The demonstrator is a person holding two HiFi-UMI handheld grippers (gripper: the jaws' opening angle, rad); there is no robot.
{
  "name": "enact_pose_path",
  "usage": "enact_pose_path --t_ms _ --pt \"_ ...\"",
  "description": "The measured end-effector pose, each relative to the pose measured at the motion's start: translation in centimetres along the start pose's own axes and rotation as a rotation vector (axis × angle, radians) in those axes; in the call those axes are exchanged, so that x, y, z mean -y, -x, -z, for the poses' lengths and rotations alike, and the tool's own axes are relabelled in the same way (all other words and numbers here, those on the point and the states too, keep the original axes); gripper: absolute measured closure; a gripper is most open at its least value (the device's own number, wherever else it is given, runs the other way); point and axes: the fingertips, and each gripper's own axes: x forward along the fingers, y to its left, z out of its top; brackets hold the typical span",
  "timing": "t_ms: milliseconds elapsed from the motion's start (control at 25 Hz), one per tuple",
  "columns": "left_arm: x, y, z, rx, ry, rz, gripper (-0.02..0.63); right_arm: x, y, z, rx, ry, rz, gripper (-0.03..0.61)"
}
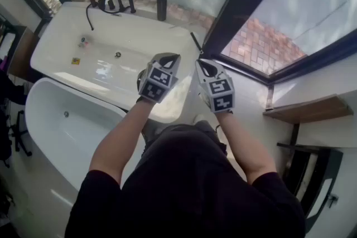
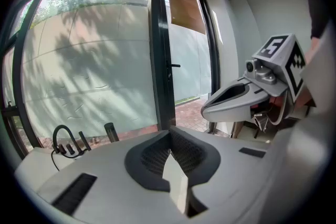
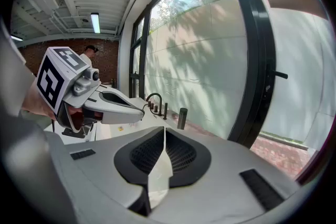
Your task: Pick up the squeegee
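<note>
My two grippers are held up side by side above the near right corner of a white bathtub (image 1: pixel 67 28). The left gripper (image 1: pixel 170 58) is shut, its pads meeting with nothing between them (image 2: pixel 169 150). The right gripper (image 1: pixel 203 66) is also shut and empty (image 3: pixel 164 128). Each shows in the other's view: the right gripper (image 2: pixel 210 107) and the left gripper (image 3: pixel 137 110). A thin dark stick-like thing (image 1: pixel 196 43) lies on the tub's ledge just beyond the jaw tips, by the window frame. I cannot tell whether it is the squeegee.
A black faucet with a hose (image 1: pixel 111 3) and a black cylinder (image 1: pixel 162 7) stand on the tub's far ledge. A second white tub (image 1: pixel 56 136) is at lower left. A dark window frame (image 1: pixel 245 3) runs on the right, with a wooden shelf (image 1: pixel 309 110) below it.
</note>
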Motion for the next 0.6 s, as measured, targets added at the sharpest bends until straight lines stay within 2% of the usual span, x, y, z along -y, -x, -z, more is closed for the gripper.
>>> enact_pose_path --t_ms 280,600 --pt "-2.6 -3.3 1.3 -0.025 0.03 -0.014 0.614 2.2 -4.8 1.3 -0.045 -0.007 -0.009 0.517" --pt "-6.0 -12.5 4.1 -0.126 0.13 -0.077 0.614 10.1 -14.8 3.9 -0.101 -0.015 -0.056 0.466"
